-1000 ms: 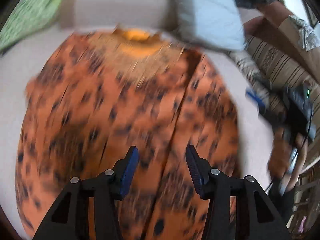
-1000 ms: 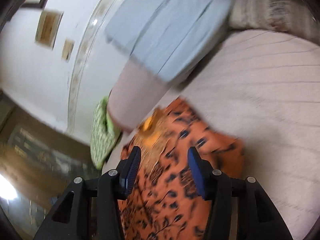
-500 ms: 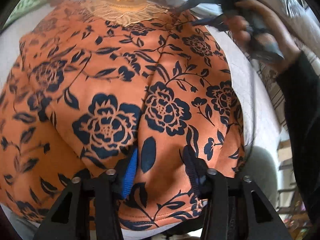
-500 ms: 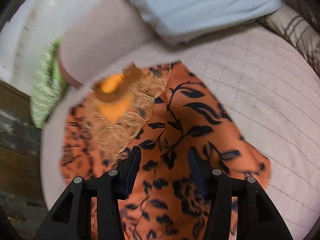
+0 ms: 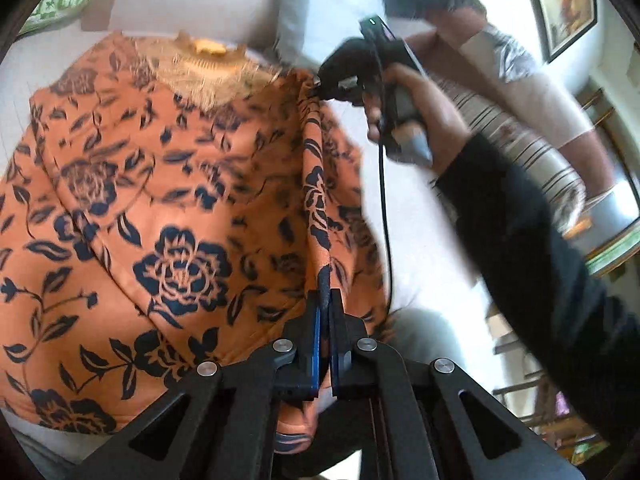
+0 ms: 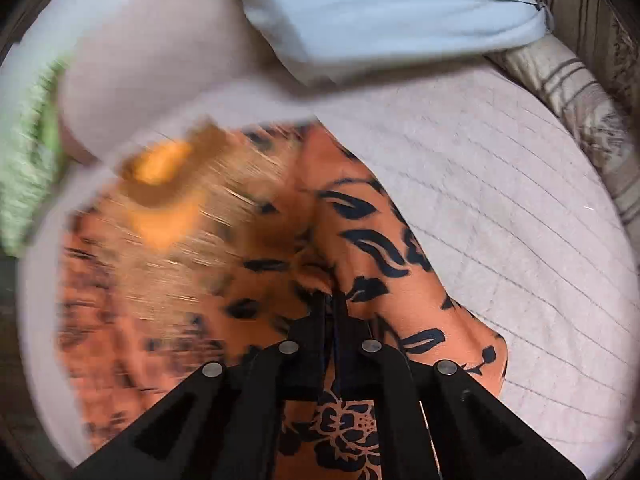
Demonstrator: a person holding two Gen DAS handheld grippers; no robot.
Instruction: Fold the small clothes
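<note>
Left wrist view: my left gripper (image 5: pixel 325 300) and right gripper (image 5: pixel 316 90) pinch the dress (image 5: pixel 160 208) fold at centre frame; next, I judge, carry it across.

1. Bed (image 6: pixel 500 216): pale quilted cover with stitched lines.
2. Orange floral garment (image 5: pixel 168 216) spread across cover, right edge raised.
3. Pale blue pillow (image 6: pixel 380 12) and beige pillow (image 6: pixel 160 76) at head end.
4. Green patterned cloth (image 6: pixel 28 152) at far-left edge.

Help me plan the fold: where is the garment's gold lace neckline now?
The gold lace neckline sits at the orange floral garment's far end, upper left in both wrist views, just below the beige pillow.
</note>
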